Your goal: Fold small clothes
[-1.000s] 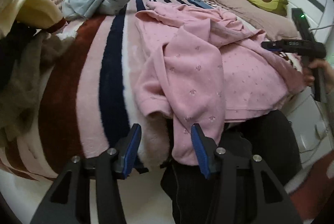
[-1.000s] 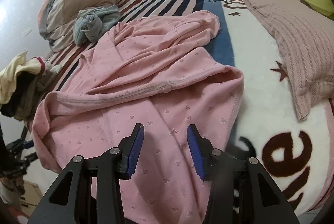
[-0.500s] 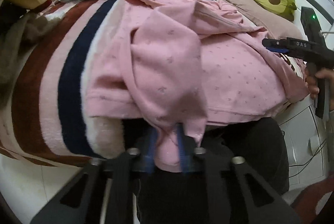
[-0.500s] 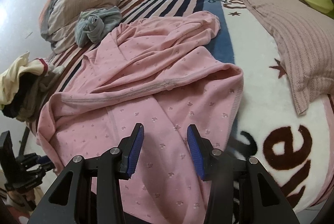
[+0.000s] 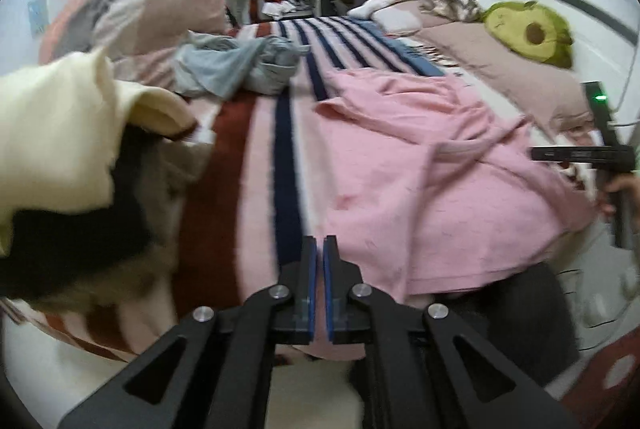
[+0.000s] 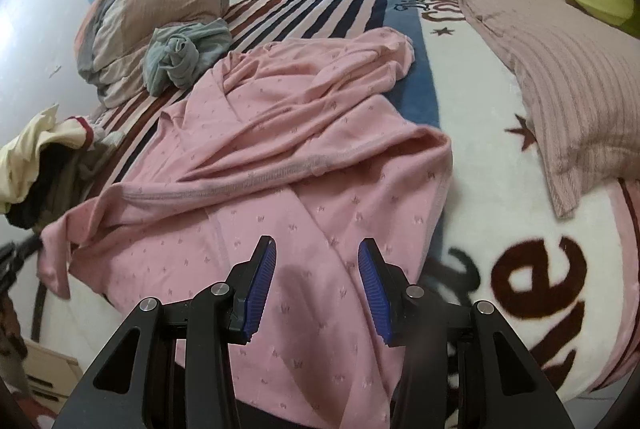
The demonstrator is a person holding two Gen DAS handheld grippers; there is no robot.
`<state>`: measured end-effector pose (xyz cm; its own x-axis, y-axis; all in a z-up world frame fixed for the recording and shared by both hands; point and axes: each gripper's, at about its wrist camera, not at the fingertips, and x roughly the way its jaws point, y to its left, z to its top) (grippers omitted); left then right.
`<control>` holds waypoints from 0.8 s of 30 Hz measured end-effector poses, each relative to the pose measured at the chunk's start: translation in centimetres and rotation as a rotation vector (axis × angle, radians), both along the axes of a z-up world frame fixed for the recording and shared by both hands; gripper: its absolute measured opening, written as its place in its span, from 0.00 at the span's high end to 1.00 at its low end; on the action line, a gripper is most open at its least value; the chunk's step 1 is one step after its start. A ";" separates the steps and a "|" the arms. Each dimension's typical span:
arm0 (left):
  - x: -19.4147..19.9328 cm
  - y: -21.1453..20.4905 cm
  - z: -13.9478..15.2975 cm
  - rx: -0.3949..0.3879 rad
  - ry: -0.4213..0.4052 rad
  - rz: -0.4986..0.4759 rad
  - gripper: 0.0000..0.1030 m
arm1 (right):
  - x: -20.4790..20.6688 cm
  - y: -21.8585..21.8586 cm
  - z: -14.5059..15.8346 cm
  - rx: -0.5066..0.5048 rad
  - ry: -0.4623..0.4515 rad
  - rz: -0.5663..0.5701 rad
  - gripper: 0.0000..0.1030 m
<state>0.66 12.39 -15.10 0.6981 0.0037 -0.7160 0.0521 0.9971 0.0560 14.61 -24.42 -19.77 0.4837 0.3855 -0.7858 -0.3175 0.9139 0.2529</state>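
A pink patterned garment point(image 5: 420, 181) lies crumpled on the striped blanket point(image 5: 248, 189) of a bed; it also shows in the right wrist view point(image 6: 288, 157). My left gripper point(image 5: 319, 249) has its jaws closed at the garment's near-left edge, pinching pink cloth that hangs below the pads. My right gripper point(image 6: 316, 277) is open and empty, hovering over the garment's near hem. The right gripper also shows at the right edge of the left wrist view point(image 5: 584, 153).
A grey-blue crumpled garment point(image 6: 184, 53) lies further back on the blanket. A pile of cream and dark clothes point(image 5: 68, 165) sits at the left. A folded duvet point(image 6: 152, 13), a pink pillow point(image 6: 560, 53) and an avocado plush point(image 5: 528, 29) lie farther up the bed.
My left gripper closed on the garment's hanging sleeve edge and lifted it up onto the bed, spreading the cloth to the left. The right gripper stayed open and nearly still.
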 end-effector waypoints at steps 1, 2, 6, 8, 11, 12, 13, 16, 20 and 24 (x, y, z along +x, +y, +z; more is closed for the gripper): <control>0.4 0.7 -0.1 0.031 -0.001 0.014 0.99 | -0.2 -0.2 -0.1 -0.002 0.003 -0.003 0.63; 0.6 1.0 -0.3 0.060 0.001 0.027 0.99 | -0.6 -0.4 -0.2 -0.003 0.008 -0.010 0.63; 2.3 2.3 -1.6 0.103 0.053 0.055 0.99 | -1.9 -1.9 -0.5 -0.012 0.027 -0.054 0.63; 2.6 2.2 -2.3 0.077 0.068 0.036 0.92 | -2.6 -2.6 -0.7 -0.010 0.043 -0.073 0.63; 2.6 1.6 -3.1 -0.033 0.073 -0.045 0.47 | -4.1 -3.9 -1.1 -0.020 0.066 -0.094 0.54; 2.5 1.3 -3.3 -0.057 0.070 -0.069 0.45 | -4.7 -4.3 -1.3 -0.029 0.073 -0.098 0.51; 2.6 1.0 -3.6 -0.085 0.074 -0.098 0.45 | -5.1 -4.6 -1.5 -0.032 0.083 -0.100 0.51; 3.4 0.1 -5.0 -0.160 0.115 -0.139 0.45 | -6.1 -5.6 -2.5 0.018 0.137 -0.101 0.50; 5.0 -0.9 -7.0 -0.179 0.165 -0.116 0.33 | -7.2 -5.7 -4.1 0.104 0.198 -0.059 0.45; 5.9 -0.9 -7.8 -0.212 0.170 -0.083 0.30 | -7.5 -5.0 -5.7 0.111 0.244 -0.026 0.41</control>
<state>6.57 11.50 -22.87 0.5594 -0.2111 -0.8016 0.1249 0.9775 -0.1702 7.10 -29.39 -25.47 0.2958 0.4662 -0.8338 -0.2116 0.8831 0.4187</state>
